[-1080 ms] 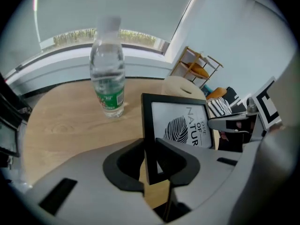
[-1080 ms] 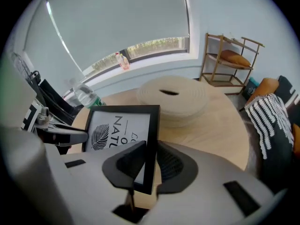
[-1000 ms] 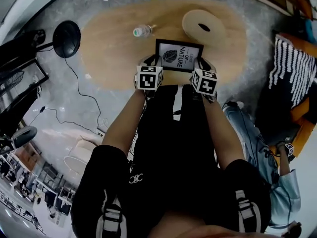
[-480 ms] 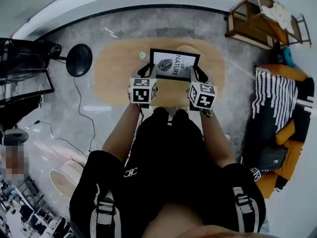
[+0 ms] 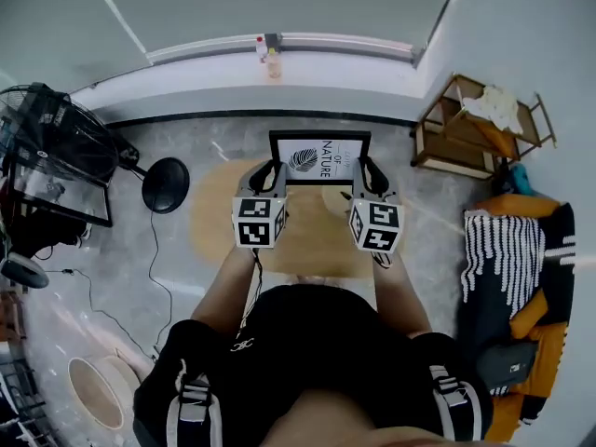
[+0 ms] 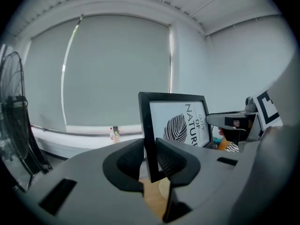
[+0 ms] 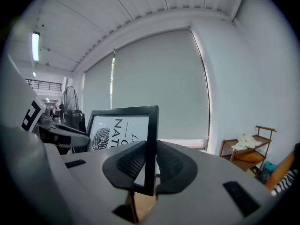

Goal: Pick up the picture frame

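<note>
A black picture frame (image 5: 319, 159) with a leaf print and the word NATURE hangs in the air, well above the oval wooden table (image 5: 223, 226). My left gripper (image 5: 268, 171) is shut on the frame's left edge, and my right gripper (image 5: 369, 171) is shut on its right edge. In the left gripper view the frame (image 6: 176, 121) stands upright, its edge pinched in the left gripper (image 6: 151, 156). In the right gripper view the frame (image 7: 123, 125) sits between the pads of the right gripper (image 7: 150, 165), whose jaws have just been closing on that edge.
A black standing fan (image 5: 56, 147) and its round base (image 5: 166, 184) are at the left. A wooden shelf (image 5: 475, 128) and a striped cushion (image 5: 507, 250) are at the right. Two small bottles (image 5: 267, 56) stand on the window ledge ahead.
Both grippers have risen together with the frame, lifting it off the table to a height well above it. The frame has tipped from nearly flat to upright.
</note>
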Demonstrator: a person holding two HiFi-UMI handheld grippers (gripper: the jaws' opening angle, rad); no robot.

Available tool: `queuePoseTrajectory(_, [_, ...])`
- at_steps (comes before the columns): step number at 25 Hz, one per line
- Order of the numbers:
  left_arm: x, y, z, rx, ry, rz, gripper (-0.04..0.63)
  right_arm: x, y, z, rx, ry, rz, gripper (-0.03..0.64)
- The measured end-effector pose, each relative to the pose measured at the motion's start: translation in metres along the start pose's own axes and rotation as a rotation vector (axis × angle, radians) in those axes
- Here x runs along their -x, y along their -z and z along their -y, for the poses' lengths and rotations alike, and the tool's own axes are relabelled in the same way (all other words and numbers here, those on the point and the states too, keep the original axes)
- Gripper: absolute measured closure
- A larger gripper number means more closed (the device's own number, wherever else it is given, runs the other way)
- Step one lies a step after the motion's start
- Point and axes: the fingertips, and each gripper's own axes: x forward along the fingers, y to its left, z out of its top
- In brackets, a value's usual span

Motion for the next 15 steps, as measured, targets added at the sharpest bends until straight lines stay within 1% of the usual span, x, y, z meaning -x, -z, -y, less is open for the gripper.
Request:
queuePoseTrajectory(3, [0.028,-0.031,0.008,-0.006,-0.024,0.076,0.500,0.026,-0.042,-0.004,0.042,-0.011,0.093,0.534])
queuePoseTrajectory(6, [0.053,-0.060,0.019,-0.020,-0.042,0.154,0.502,0.050,-0.071,-0.005,0.042,-0.018,0.174,0.534])
queuePoseTrajectory(11, [0.086,-0.095,0.036,-0.076,-0.056,0.241,0.502,0.077,-0.100,-0.001,0.033,-0.033,0.261,0.535])
queuePoseTrajectory(15, [0.102,-0.106,0.040,-0.095,-0.070,0.278,0.502,0.090,-0.112,-0.004,0.029,-0.040,0.290,0.535])
